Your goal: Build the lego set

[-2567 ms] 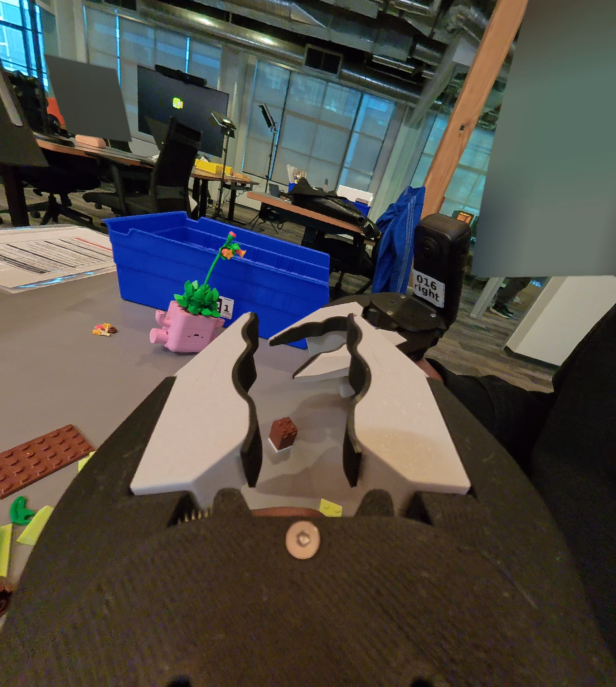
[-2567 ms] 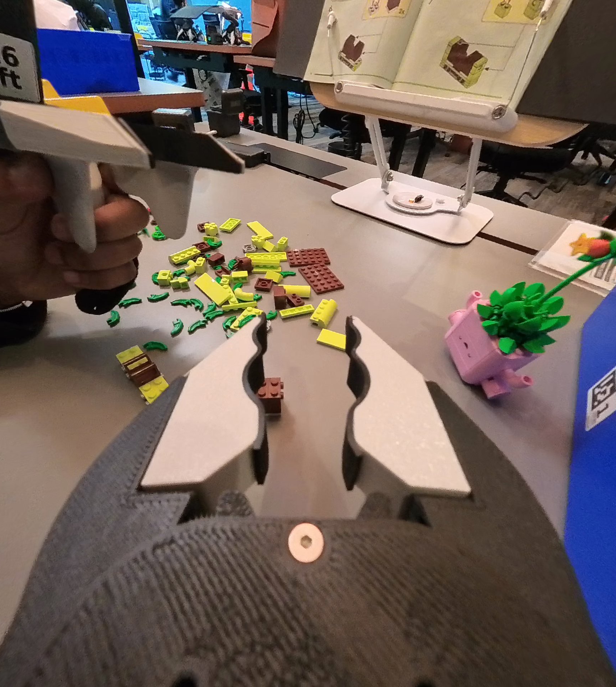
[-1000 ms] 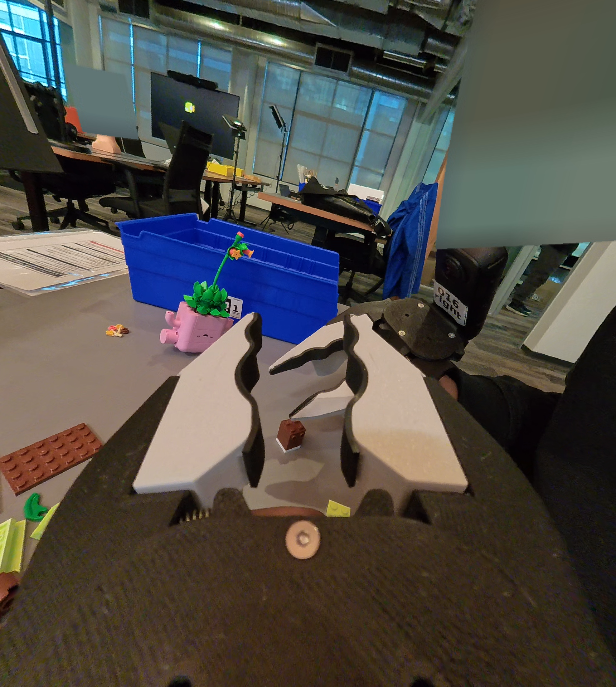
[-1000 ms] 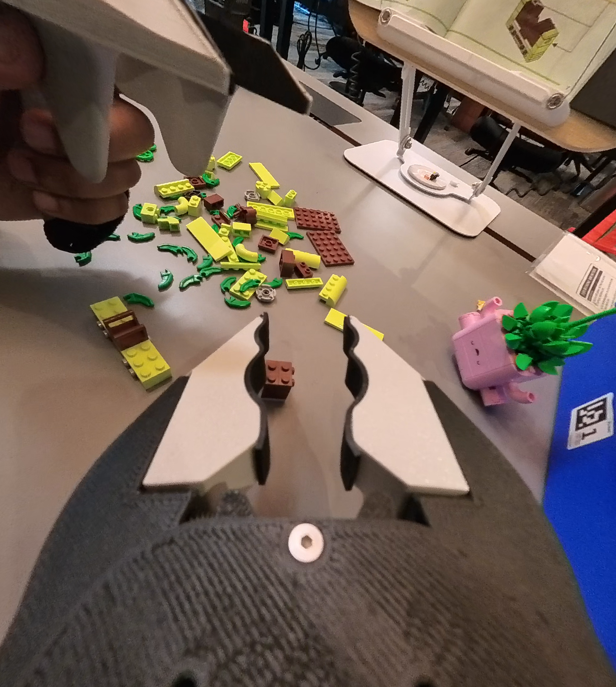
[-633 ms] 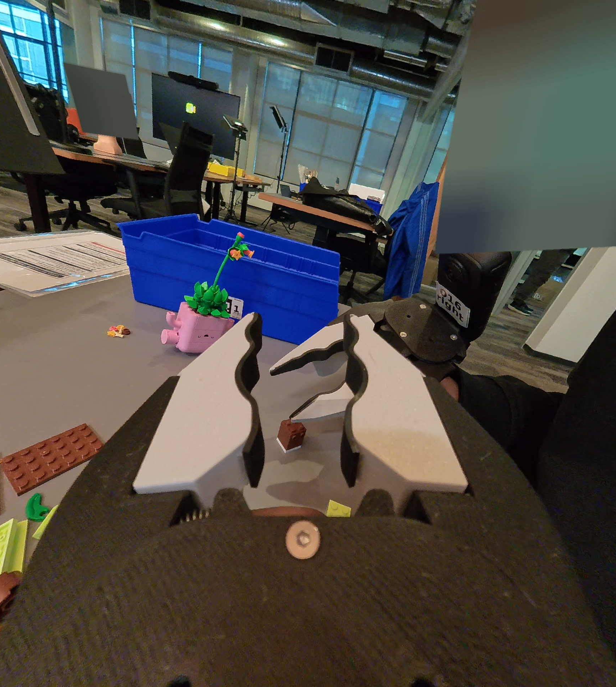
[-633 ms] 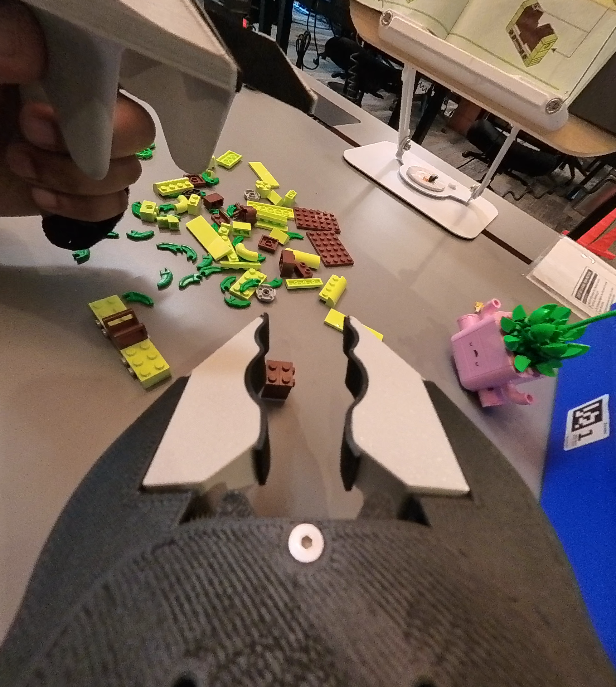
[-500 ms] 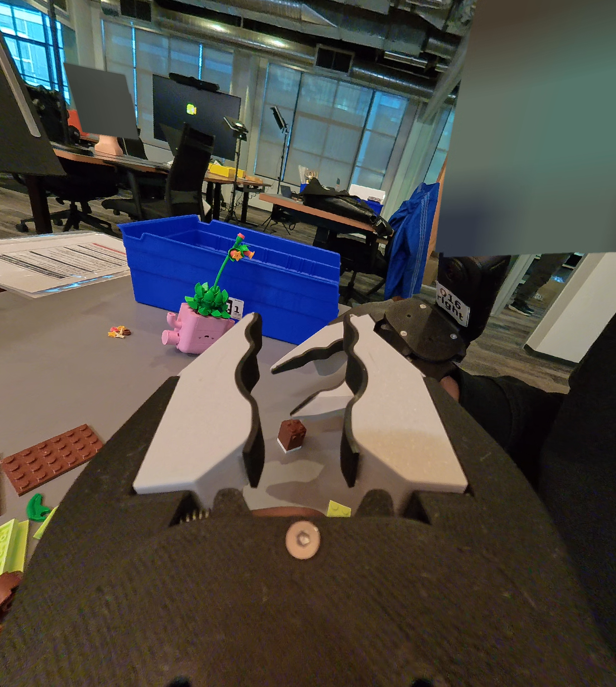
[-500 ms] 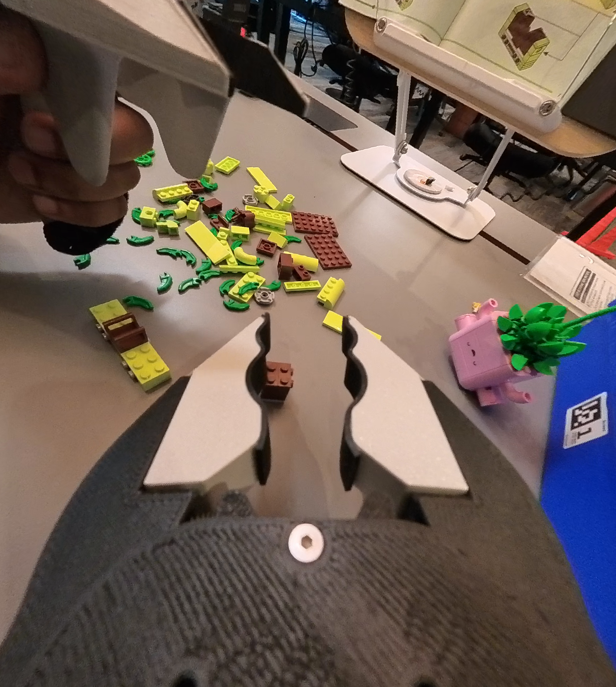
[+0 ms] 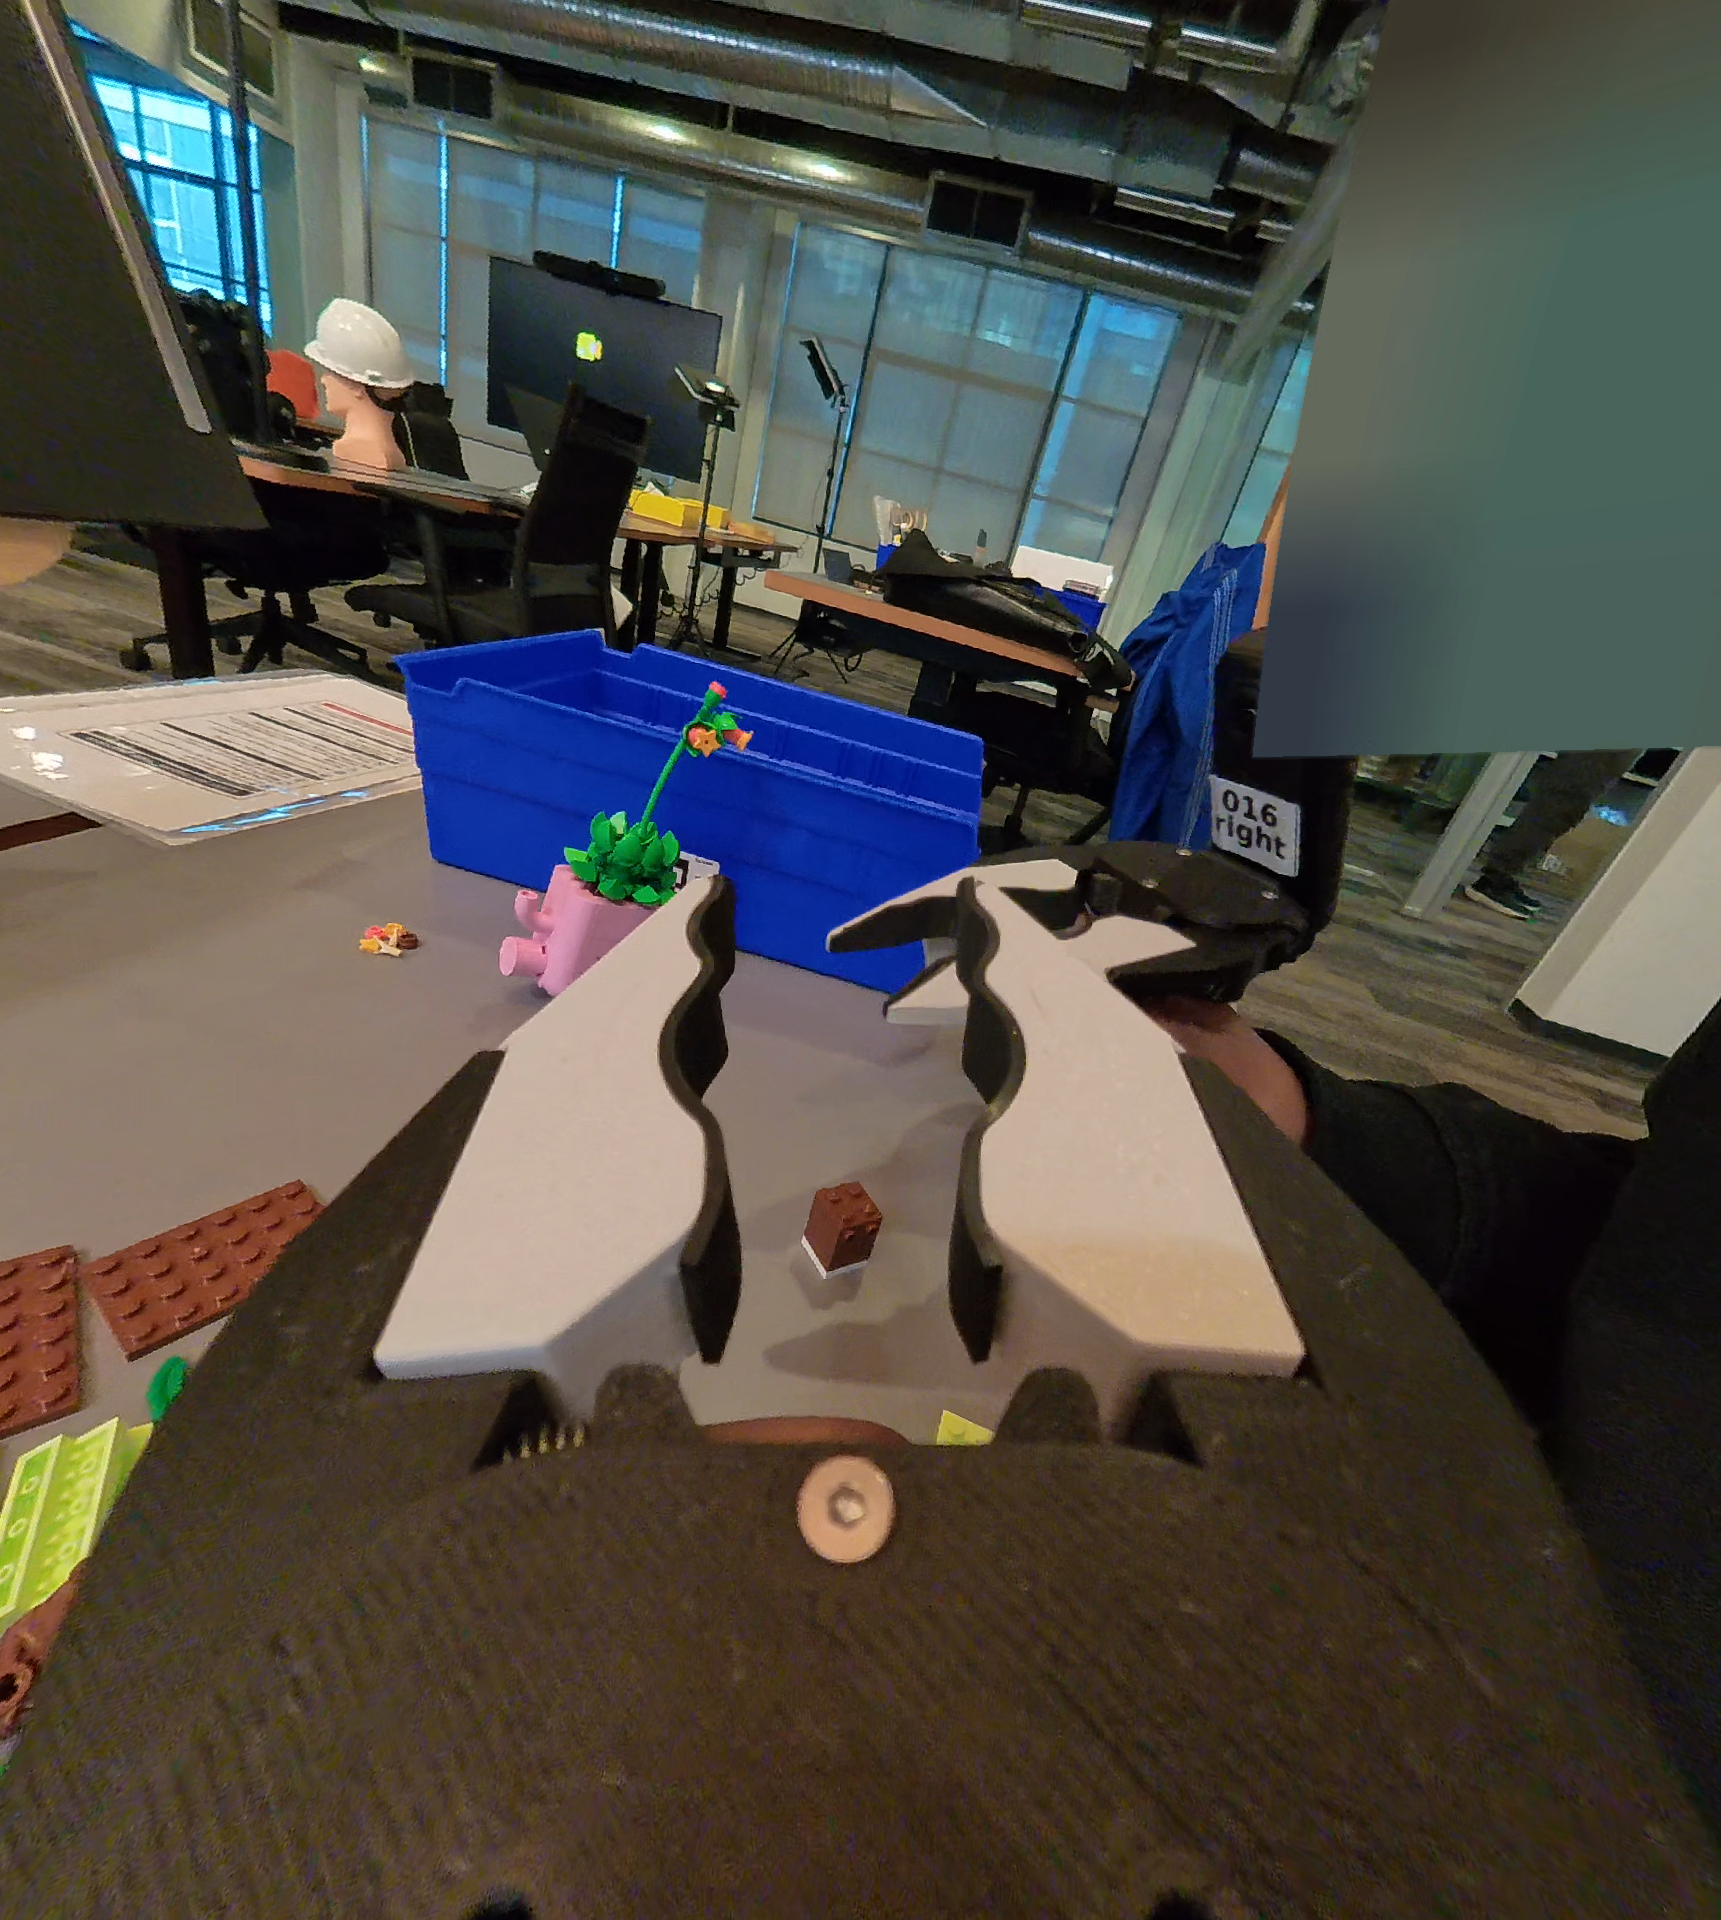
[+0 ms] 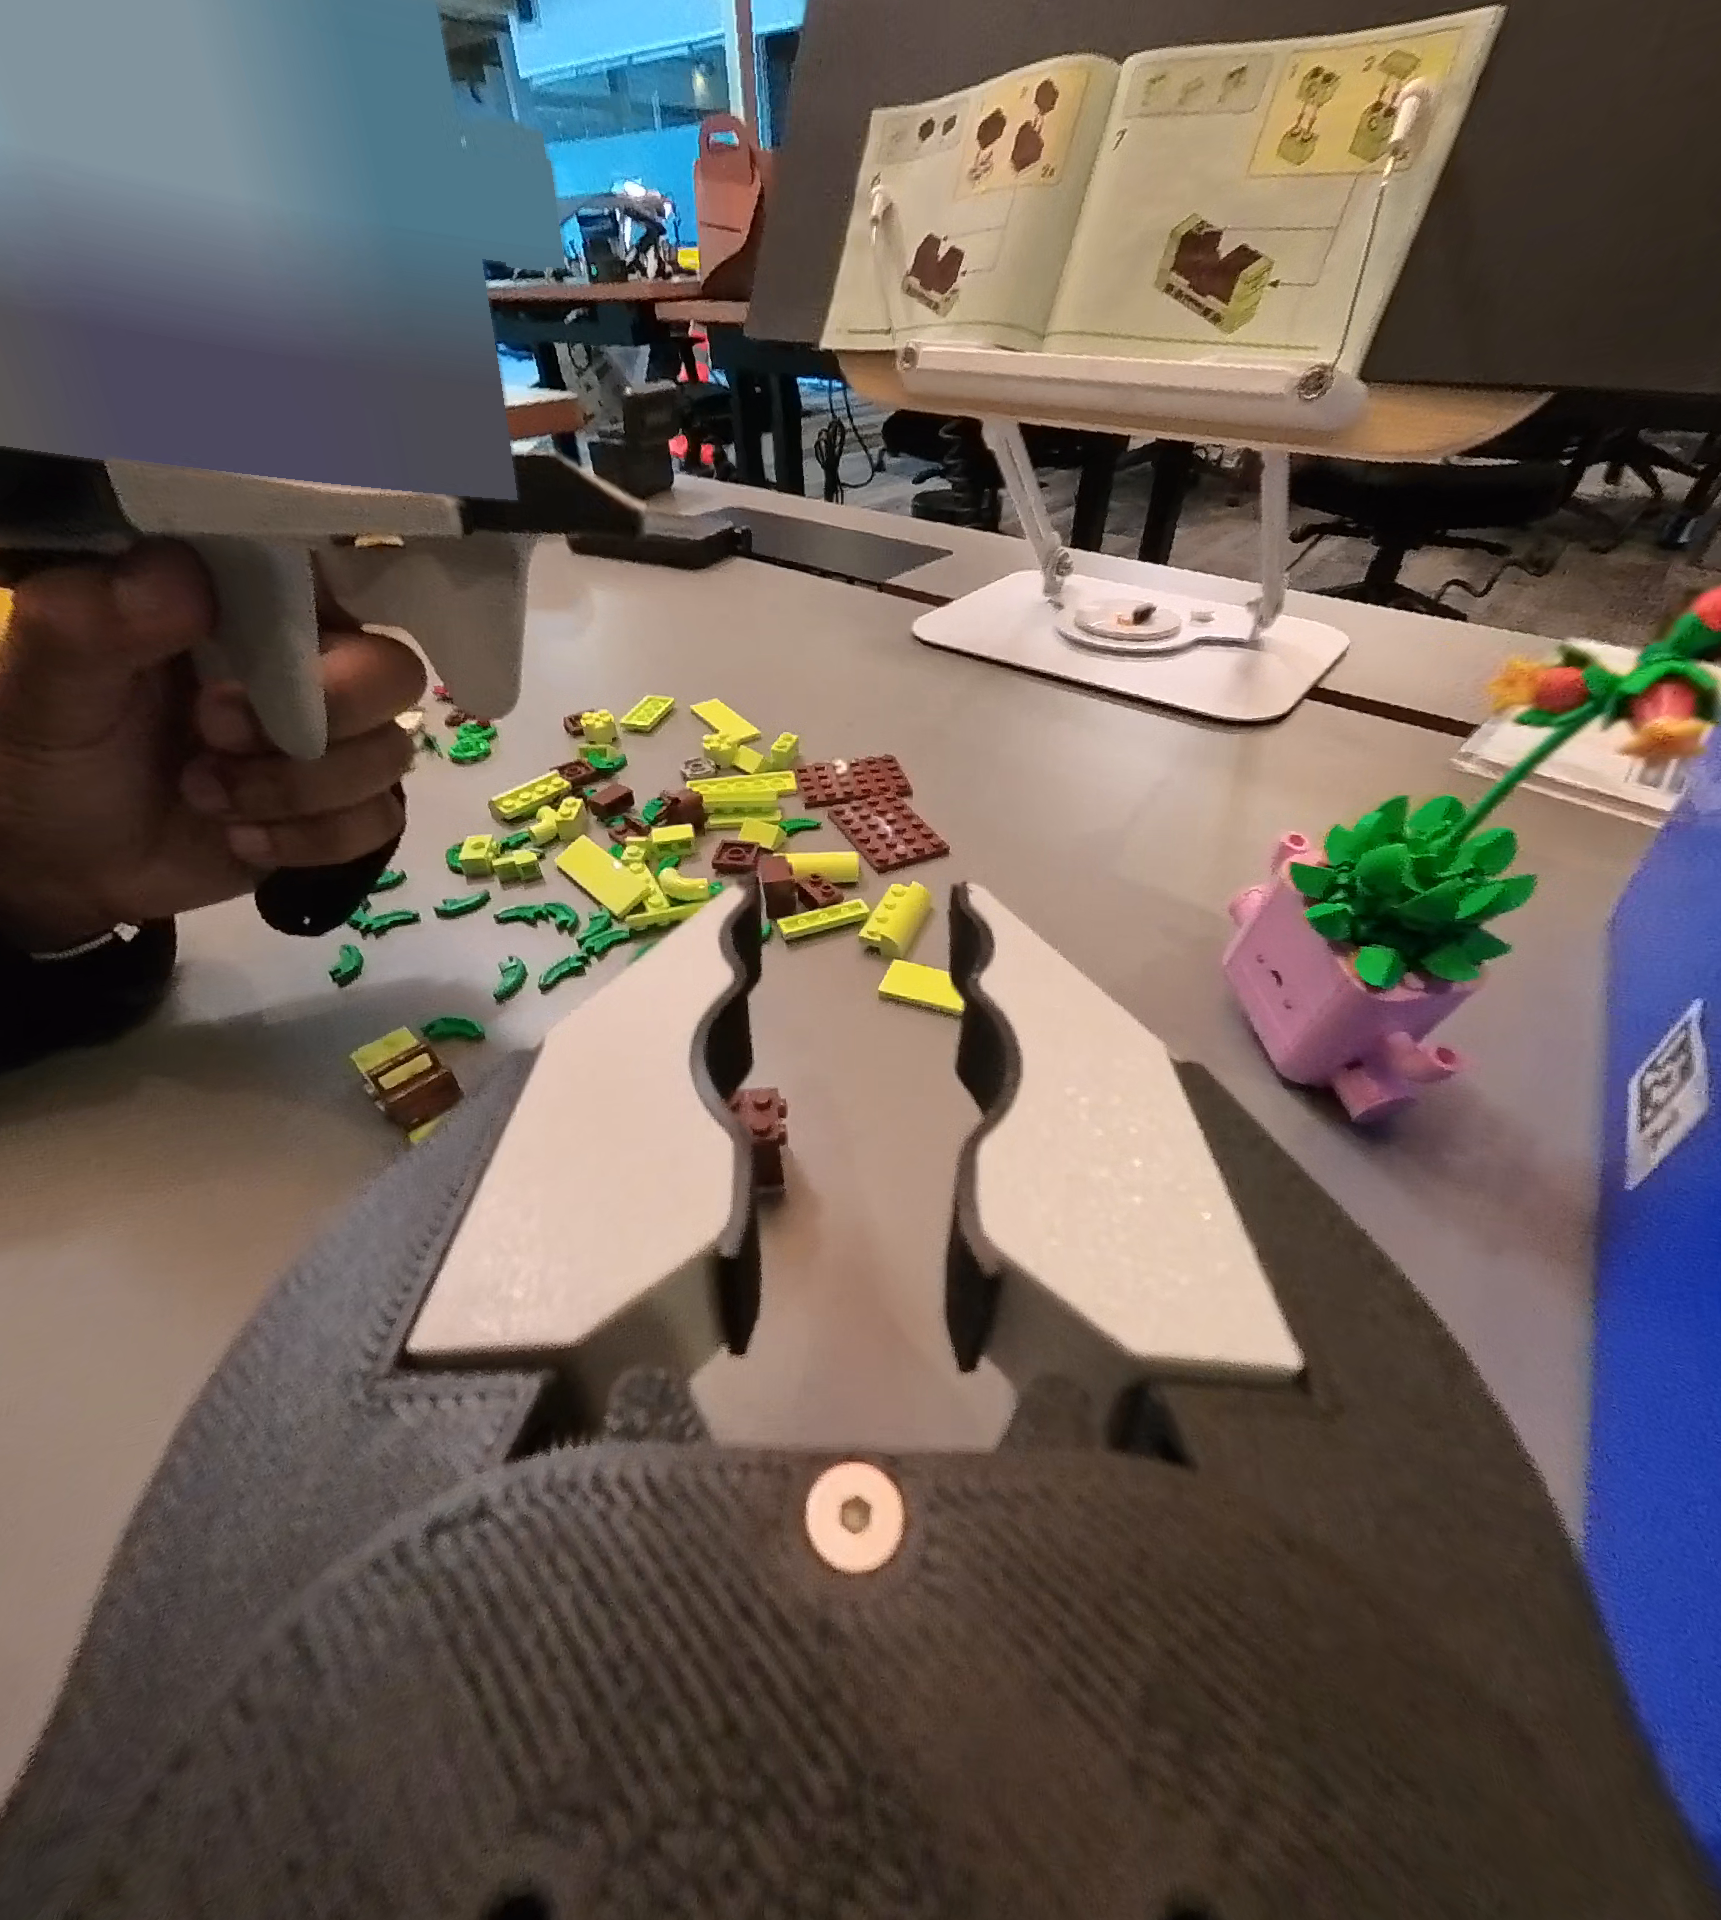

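Small brown brick (image 9: 841, 1229) stands on the grey table (image 9: 160, 1049), on a thin white base. In the left wrist view it sits between the two fingers of the left gripper (image 9: 843, 914), back near their roots, touching neither. Left gripper jaws are spread, nothing held.

Right wrist view: same brown brick (image 10: 762, 1127) lies between the fingers of the right gripper (image 10: 854, 906), close against the inner edge of the left finger (image 10: 627, 1164); contact cannot be told. A clear gap separates it from the other finger. Right gripper jaws are spread too, nothing pinched.

Loose brick pile (image 10: 669, 842) of lime, brown and green pieces lies on the table beyond the right gripper's tips, with two brown plates (image 10: 866, 800) at its far edge. A small lime and brown build (image 10: 406, 1075) sits apart, left of the right gripper. A hand (image 10: 149, 748) grips the handle of the left gripper above the pile's left side.

Pink pot with green plant (image 10: 1355, 956) lies tilted on the table, just beside the blue bin (image 9: 690, 758). Open instruction booklet (image 10: 1126, 197) rests on a white stand (image 10: 1126, 623) at the far side.
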The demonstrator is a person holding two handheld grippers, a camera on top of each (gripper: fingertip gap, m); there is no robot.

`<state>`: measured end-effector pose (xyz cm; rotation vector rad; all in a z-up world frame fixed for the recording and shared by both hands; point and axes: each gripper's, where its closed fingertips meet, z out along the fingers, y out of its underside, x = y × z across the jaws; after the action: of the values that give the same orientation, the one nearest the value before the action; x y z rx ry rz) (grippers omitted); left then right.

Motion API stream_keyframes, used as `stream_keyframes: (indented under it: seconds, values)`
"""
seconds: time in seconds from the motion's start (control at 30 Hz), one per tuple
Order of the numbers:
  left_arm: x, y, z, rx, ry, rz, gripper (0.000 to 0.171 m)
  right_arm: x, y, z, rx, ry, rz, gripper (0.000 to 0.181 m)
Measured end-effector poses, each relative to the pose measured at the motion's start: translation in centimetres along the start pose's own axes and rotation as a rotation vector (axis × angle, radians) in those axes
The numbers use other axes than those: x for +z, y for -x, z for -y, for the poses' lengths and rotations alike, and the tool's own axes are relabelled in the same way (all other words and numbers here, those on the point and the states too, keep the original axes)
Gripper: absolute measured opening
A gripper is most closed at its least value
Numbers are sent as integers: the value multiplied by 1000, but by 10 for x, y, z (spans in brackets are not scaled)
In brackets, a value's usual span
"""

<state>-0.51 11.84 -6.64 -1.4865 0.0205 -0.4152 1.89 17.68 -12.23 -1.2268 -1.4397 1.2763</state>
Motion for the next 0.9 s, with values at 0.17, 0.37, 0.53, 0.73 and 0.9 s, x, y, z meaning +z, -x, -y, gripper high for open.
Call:
stream_keyframes:
  seconds: [0.17, 0.37, 0.53, 0.73, 0.9]
  values:
    - [0, 1, 0, 4, 0, 8, 39, 3, 4, -4, -52, 30, -9, 34]
    - [0, 1, -2, 5, 8, 12, 39, 2, 3, -2, -31, 19, -4, 34]
    - [1, 1, -3, 6, 15, 13, 39, 2, 3, -3, -33, 20, -4, 34]
    - [2, 2, -5, 7, 25, 14, 39, 3, 5, -5, -51, 36, -5, 34]
    - [3, 2, -6, 11, 32, 16, 39, 3, 5, -5, -54, 37, -5, 34]
